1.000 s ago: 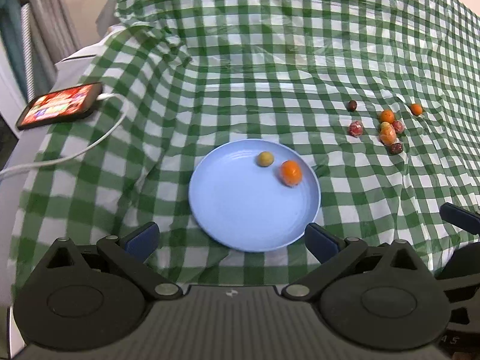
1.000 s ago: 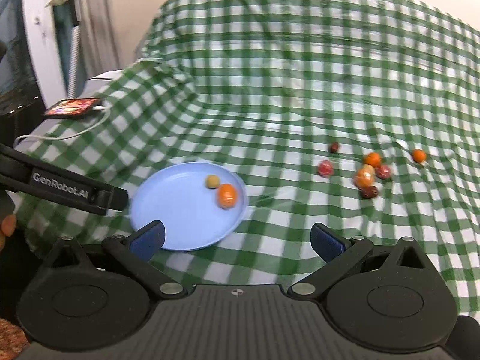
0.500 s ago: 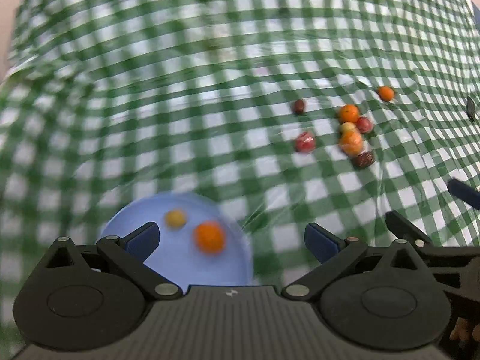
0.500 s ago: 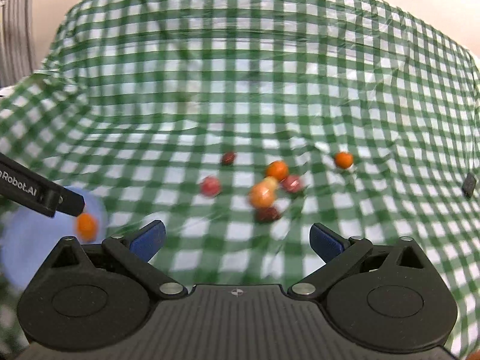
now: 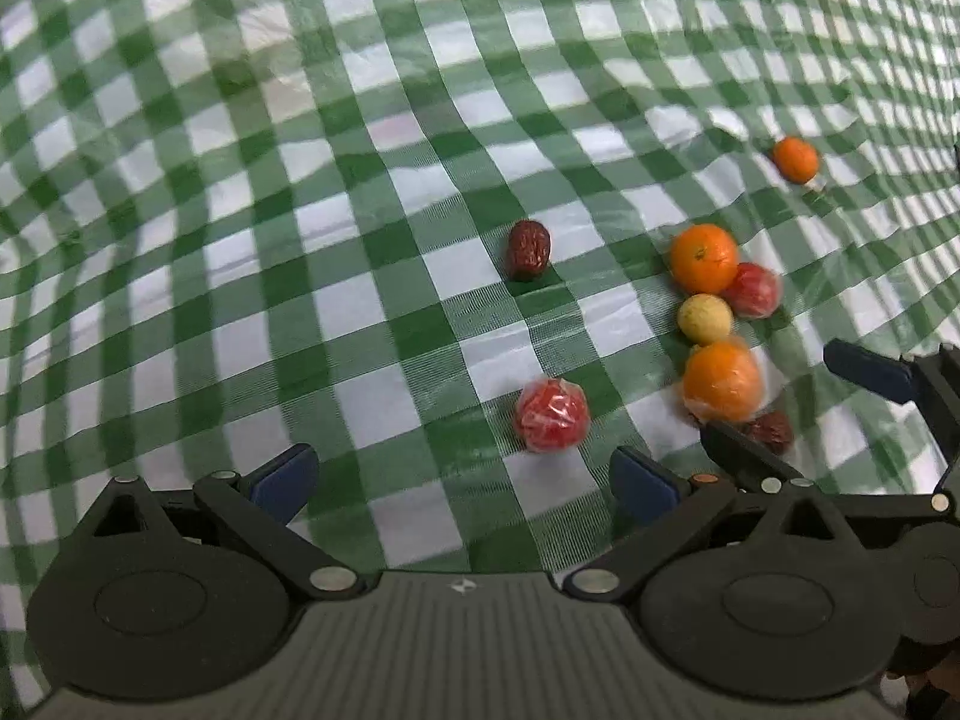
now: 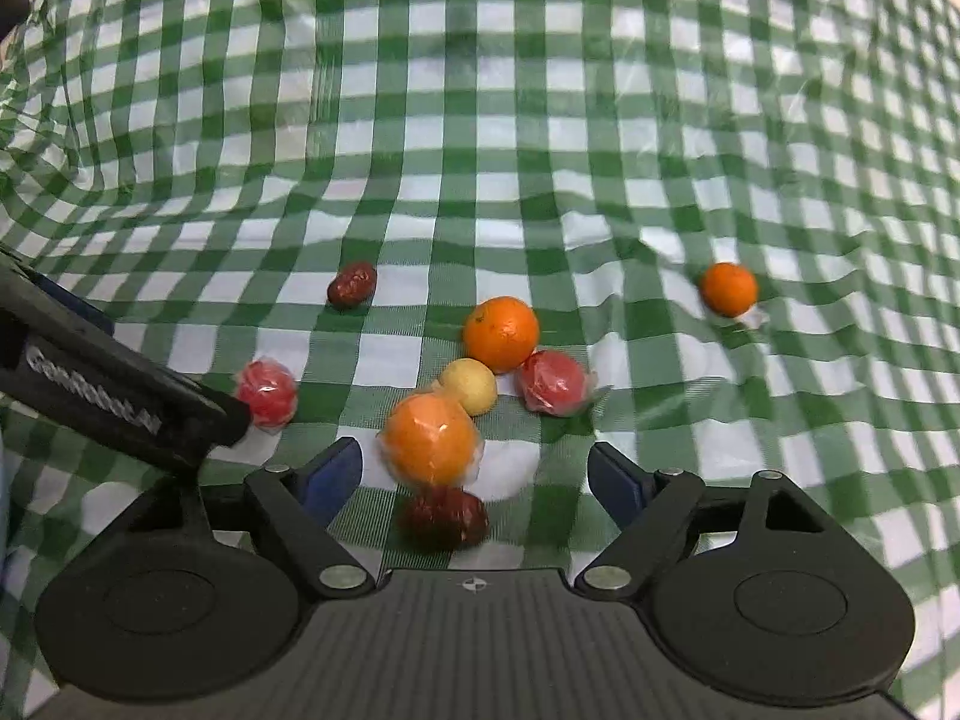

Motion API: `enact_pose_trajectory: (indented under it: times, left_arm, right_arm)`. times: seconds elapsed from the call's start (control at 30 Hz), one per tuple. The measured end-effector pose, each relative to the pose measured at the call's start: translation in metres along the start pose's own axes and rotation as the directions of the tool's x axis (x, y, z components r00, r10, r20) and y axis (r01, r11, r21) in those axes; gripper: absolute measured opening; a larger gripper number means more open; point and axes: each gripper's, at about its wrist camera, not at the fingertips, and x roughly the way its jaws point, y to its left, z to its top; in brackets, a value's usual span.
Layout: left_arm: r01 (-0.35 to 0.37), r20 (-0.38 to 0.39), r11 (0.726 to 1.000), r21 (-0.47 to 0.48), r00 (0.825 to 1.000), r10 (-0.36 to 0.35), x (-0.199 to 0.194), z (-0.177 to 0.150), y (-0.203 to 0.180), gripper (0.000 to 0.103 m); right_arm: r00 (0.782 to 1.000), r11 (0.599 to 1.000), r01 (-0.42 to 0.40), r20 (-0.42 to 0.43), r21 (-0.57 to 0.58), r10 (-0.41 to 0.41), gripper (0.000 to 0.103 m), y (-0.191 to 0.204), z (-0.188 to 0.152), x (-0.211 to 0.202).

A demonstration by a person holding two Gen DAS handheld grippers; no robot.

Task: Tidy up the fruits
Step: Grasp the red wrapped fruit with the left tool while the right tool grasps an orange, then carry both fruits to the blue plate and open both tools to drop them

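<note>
Loose fruits lie on the green checked cloth (image 5: 372, 312). My left gripper (image 5: 462, 480) is open and empty, just short of a wrapped red fruit (image 5: 551, 414); a dark date (image 5: 528, 250) lies beyond it. My right gripper (image 6: 474, 474) is closing, its pads clear of the wrapped orange (image 6: 431, 447) and the dark date (image 6: 444, 516) lying between its fingers. Behind these sit a yellow fruit (image 6: 469, 385), a bare orange (image 6: 501, 333) and a second wrapped red fruit (image 6: 551, 383). A small orange (image 6: 729, 289) lies apart at the right.
The left gripper's finger (image 6: 120, 402) crosses the right wrist view at the left, touching or just in front of a wrapped red fruit (image 6: 267, 391). The right gripper's fingers (image 5: 864, 369) show at the left wrist view's right edge. The cloth is wrinkled around the fruits.
Both views swung right from the blue plate, which has left sight, and dropped closer over the fruit cluster. The right gripper's jaws stand narrower than before.
</note>
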Motion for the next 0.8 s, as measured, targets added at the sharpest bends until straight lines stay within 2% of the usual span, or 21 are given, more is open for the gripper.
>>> enact_pose_trajectory:
  times: [0.1, 0.17, 0.2, 0.23, 0.27, 0.3, 0.4, 0.53, 0.67, 0.8]
  left_arm:
    - [-0.002, -0.026, 1.0, -0.004, 1.0, 0.002, 0.016, 0.006, 0.0, 0.103]
    - [0.028, -0.02, 0.999, -0.015, 0.999, -0.029, 0.02, 0.008, 0.0, 0.1]
    - [0.042, -0.008, 0.999, -0.014, 0.999, -0.042, 0.019, 0.009, 0.0, 0.082]
    - [0.072, -0.007, 0.997, 0.001, 0.997, -0.072, 0.019, 0.011, -0.001, 0.056]
    - [0.122, -0.016, 0.992, 0.014, 0.992, -0.122, 0.02, 0.013, -0.002, 0.042]
    - [0.158, -0.014, 0.987, 0.013, 0.987, -0.158, 0.018, 0.014, -0.002, 0.032]
    - [0.122, 0.031, 0.992, 0.043, 0.992, -0.123, 0.007, 0.01, -0.003, 0.032]
    - [0.085, 0.057, 0.996, 0.03, 0.995, -0.086, -0.017, -0.003, 0.008, 0.033]
    - [0.053, 0.072, 0.998, -0.024, 0.996, -0.051, -0.058, -0.024, 0.026, 0.033]
    - [0.029, 0.083, 0.996, -0.089, 0.996, -0.022, -0.107, -0.055, 0.045, 0.033]
  right_arm:
    - [1.0, 1.0, -0.016, -0.015, -0.02, 0.016, 0.08, 0.001, 0.002, 0.016]
    - [0.999, 0.998, -0.045, -0.027, -0.037, 0.044, 0.054, 0.003, 0.002, 0.026]
    - [0.998, 0.997, -0.059, -0.028, -0.041, 0.058, 0.046, 0.004, 0.001, 0.029]
    - [0.998, 0.997, -0.064, -0.012, -0.046, 0.063, 0.038, 0.005, 0.001, 0.029]
    - [0.998, 0.996, -0.067, -0.011, -0.054, 0.067, 0.038, 0.006, 0.001, 0.029]
    - [0.998, 0.997, -0.063, -0.012, -0.053, 0.062, 0.038, 0.008, 0.001, 0.027]
    - [0.999, 0.999, -0.042, -0.019, -0.005, 0.041, 0.038, 0.002, -0.006, 0.017]
    - [0.999, 0.995, 0.04, 0.005, 0.086, -0.041, 0.038, -0.017, -0.018, -0.011]
    - [0.993, 0.98, 0.111, 0.031, 0.167, -0.118, 0.038, -0.045, -0.026, -0.051]
    - [0.992, 0.984, 0.099, 0.059, 0.151, -0.109, 0.038, -0.044, -0.03, -0.091]
